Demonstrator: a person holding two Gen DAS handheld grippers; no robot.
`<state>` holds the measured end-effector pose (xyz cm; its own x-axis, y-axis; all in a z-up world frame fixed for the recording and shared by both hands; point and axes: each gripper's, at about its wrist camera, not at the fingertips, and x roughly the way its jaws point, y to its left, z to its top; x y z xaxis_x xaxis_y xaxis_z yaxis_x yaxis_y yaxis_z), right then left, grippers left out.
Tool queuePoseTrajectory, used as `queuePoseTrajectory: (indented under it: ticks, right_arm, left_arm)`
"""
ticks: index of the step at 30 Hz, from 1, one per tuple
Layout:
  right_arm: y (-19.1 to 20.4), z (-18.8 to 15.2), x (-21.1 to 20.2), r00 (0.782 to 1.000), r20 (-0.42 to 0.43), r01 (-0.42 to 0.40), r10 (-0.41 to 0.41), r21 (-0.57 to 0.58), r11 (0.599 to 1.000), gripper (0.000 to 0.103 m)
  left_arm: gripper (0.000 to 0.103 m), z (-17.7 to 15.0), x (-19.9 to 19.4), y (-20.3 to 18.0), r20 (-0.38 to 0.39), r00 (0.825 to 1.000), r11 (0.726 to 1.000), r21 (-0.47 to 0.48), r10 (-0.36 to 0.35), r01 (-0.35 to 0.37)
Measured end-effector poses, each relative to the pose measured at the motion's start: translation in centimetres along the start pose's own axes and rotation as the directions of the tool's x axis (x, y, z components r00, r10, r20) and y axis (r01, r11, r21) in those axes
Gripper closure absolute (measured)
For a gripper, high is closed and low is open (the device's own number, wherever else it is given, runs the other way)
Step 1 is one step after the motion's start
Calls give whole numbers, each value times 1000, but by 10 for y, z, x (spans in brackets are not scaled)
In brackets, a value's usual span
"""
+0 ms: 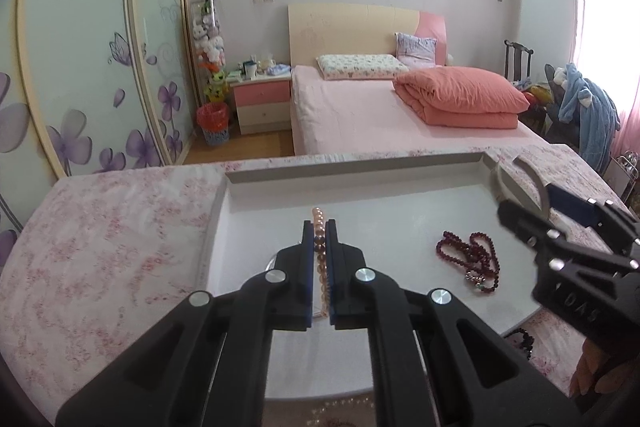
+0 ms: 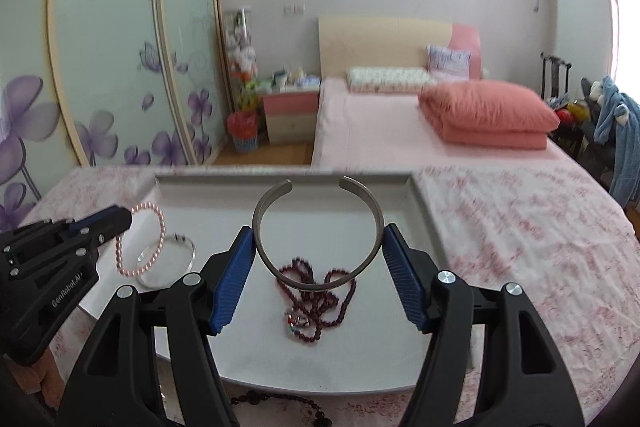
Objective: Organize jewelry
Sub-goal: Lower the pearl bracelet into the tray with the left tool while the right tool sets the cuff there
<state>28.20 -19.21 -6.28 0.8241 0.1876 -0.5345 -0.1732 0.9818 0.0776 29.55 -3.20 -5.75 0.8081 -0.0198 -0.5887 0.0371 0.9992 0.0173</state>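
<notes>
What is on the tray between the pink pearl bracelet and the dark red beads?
In the right wrist view, a thin clear bangle lies on the tray between them.

left tool (image 1: 319, 239) pinched, right tool (image 2: 318, 239) seemingly clamped

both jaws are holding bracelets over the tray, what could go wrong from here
1. The right gripper holds the open silver cuff only at its two outer sides; it could spring or twist out and drop onto the dark red bead strand below.
2. The left gripper pinches the pink pearl bracelet by one section, so the loop could swing and snag the thin clear bangle when lowered.
3. The two grippers are close over the grey tray and may collide.
</notes>
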Motion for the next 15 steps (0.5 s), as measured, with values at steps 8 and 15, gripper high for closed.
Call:
queuePoseTrajectory:
  ticks: [8, 15]
  right_arm:
    - [1, -6, 23, 995, -98, -7, 6, -7, 1000, 37]
    - [2, -10, 32, 991, -136, -5, 4, -11, 1000, 36]
  left_arm:
    - [96, -4, 20, 2, -42, 999, 1000, -8, -17, 17]
    - [87, -7, 29, 7, -63, 998, 999, -27, -23, 21]
